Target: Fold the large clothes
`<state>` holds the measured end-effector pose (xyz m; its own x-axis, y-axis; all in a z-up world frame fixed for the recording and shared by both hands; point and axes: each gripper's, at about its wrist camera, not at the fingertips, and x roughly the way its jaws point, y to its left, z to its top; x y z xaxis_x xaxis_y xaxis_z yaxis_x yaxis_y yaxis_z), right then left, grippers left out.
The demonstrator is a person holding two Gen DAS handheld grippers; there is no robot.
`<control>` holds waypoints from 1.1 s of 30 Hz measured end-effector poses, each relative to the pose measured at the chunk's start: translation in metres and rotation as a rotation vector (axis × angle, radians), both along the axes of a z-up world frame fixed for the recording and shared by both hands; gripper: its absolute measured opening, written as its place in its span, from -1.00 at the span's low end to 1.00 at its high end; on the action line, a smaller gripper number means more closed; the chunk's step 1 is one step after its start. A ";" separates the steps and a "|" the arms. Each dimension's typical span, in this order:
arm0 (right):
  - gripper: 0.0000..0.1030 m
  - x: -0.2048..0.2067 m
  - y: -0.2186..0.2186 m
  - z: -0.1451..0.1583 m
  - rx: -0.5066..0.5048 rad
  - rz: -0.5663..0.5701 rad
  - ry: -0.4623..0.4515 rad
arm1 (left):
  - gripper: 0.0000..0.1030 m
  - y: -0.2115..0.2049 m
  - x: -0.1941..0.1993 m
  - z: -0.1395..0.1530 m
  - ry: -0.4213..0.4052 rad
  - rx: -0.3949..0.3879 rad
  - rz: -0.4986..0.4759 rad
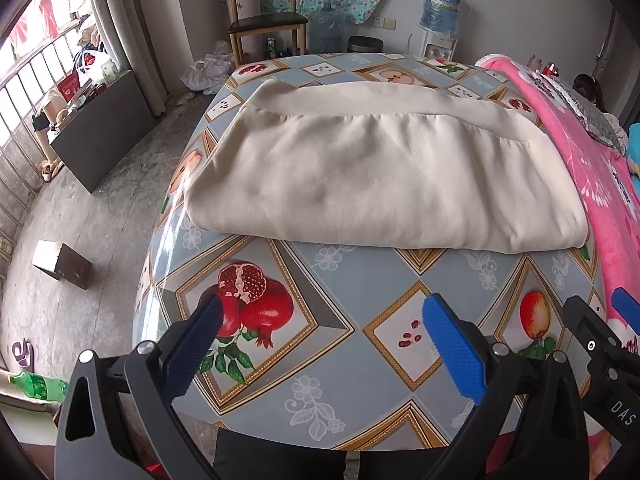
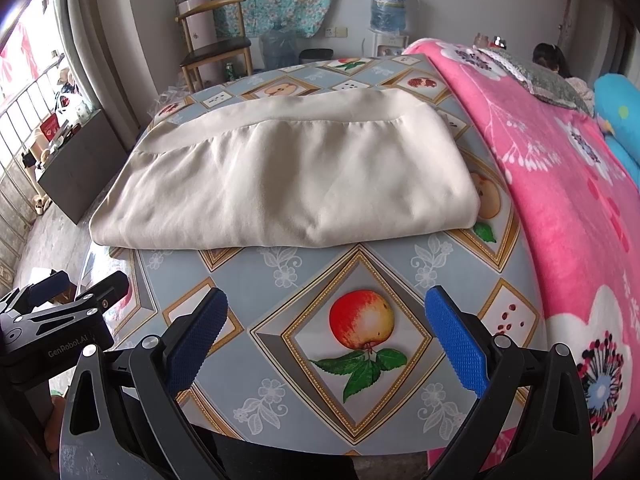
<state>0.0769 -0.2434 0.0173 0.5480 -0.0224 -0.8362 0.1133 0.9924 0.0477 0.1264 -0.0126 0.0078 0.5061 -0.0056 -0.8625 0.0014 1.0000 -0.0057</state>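
Left wrist view: Since the cream garment point(image 1: 384, 176) already lies as a thick folded rectangle, it reads as soft, limp and light, likely several layers deep, so it will sag wherever it is lifted by one point.
Garment place: on the desk point(image 1: 360, 284), in its far half, with bare fruit-patterned oilcloth between its near fold and the viewer.
Left hand-held gripper point(image 1: 324, 344): released, jaws spread wide, nothing between the blue pads, hovering over the desk's near part, well short of the garment.
Where to hold: my judgement is the two near corners of the garment, pinching all layers together; the rounded near fold is bulky and may slip out layer by layer.
Garment's left side: close to the desk edge, beyond which the floor drops away.

Right wrist view: the garment point(image 2: 288, 176) shows a banded hem along its far side and a smooth fold nearest the viewer.
Right hand-held gripper point(image 2: 326, 340): also released and empty, over the apple picture, apart from the garment.
Garment's right side: a strip of desk point(image 2: 500, 208) lies bare, then the pink blanket point(image 2: 560, 200) begins; a wide swing there could snag it.
Open room: the near desk is free for drawing the garment forward; the oilcloth looks glossy, so cloth should slide easily.
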 end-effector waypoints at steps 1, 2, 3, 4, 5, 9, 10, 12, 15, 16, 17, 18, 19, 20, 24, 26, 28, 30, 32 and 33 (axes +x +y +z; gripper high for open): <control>0.86 0.000 0.001 0.000 0.001 0.000 0.000 | 0.90 0.000 0.000 0.000 0.000 0.000 0.001; 0.86 0.000 0.001 0.000 0.000 -0.001 0.000 | 0.90 0.001 0.000 0.000 0.000 -0.001 0.001; 0.86 0.000 0.001 0.000 -0.001 -0.001 0.001 | 0.90 0.001 0.001 0.000 0.000 -0.001 0.002; 0.86 0.000 0.001 0.000 -0.002 -0.001 0.001 | 0.90 0.001 0.000 0.000 0.001 -0.002 0.001; 0.86 0.000 0.001 0.000 0.000 -0.002 0.000 | 0.90 0.001 0.001 0.000 0.001 -0.002 0.001; 0.86 0.000 0.001 0.000 -0.001 -0.002 0.002 | 0.90 0.001 0.001 0.000 0.001 -0.001 0.001; 0.86 0.000 0.001 0.000 0.000 -0.001 0.002 | 0.90 0.001 0.000 0.000 0.001 -0.001 0.001; 0.86 0.000 0.001 0.000 0.000 -0.001 0.002 | 0.90 0.001 0.001 0.000 0.000 -0.001 0.001; 0.86 0.000 0.001 0.000 0.000 -0.001 0.001 | 0.90 0.001 0.001 0.000 0.001 -0.001 0.001; 0.86 0.000 0.000 -0.001 0.000 -0.001 0.002 | 0.90 0.001 0.000 0.000 0.001 -0.001 0.002; 0.86 0.000 0.000 -0.001 0.000 -0.001 0.002 | 0.90 0.001 0.001 0.000 0.001 -0.002 0.001; 0.86 0.000 0.000 -0.001 0.001 -0.001 0.002 | 0.90 0.001 0.001 0.000 0.001 -0.001 0.001; 0.86 0.000 0.000 -0.001 0.001 -0.001 0.001 | 0.90 0.001 0.001 0.000 0.001 0.000 0.001; 0.86 0.000 0.000 -0.001 0.000 -0.001 0.001 | 0.90 0.001 0.001 0.000 0.001 0.000 0.001; 0.86 0.000 0.000 -0.002 0.002 -0.002 0.001 | 0.90 0.001 0.000 0.000 0.000 0.000 0.001; 0.86 0.000 -0.001 -0.002 0.002 -0.001 0.002 | 0.90 0.002 0.001 0.000 0.000 -0.001 0.001; 0.86 0.000 -0.001 -0.001 0.001 -0.001 0.001 | 0.90 0.002 0.001 0.000 -0.001 -0.001 0.002; 0.86 0.000 0.000 -0.001 0.002 -0.001 0.001 | 0.90 0.002 0.000 0.000 -0.001 -0.002 0.004; 0.86 0.000 -0.001 -0.001 0.001 -0.001 0.002 | 0.90 0.003 0.000 0.000 -0.002 -0.001 0.005; 0.86 0.000 -0.001 -0.001 0.001 -0.001 0.002 | 0.90 0.003 0.000 0.000 -0.002 0.000 0.004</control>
<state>0.0769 -0.2440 0.0162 0.5466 -0.0219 -0.8371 0.1147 0.9922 0.0489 0.1267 -0.0100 0.0082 0.5077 -0.0040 -0.8615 -0.0025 1.0000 -0.0062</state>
